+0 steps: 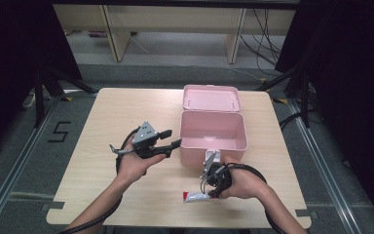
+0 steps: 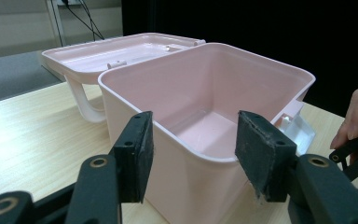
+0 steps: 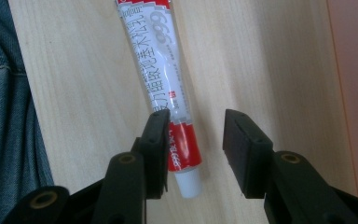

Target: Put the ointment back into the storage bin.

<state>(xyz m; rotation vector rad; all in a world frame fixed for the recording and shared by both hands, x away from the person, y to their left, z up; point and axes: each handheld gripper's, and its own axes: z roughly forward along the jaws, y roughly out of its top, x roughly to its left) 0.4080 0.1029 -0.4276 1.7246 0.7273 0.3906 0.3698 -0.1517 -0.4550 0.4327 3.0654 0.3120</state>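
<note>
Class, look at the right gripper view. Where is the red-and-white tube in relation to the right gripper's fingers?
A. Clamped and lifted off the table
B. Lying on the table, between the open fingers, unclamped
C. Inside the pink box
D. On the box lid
B: the tube lies flat on the wooden table, with the right gripper open around its capped end, one finger overlapping it and a gap to the other.

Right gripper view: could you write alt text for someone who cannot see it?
A white and red plastic ointment tube lies flat on a light wooden table, its white cap end between the open black jaws of the right gripper. Blue denim fabric fills the left edge.
</note>
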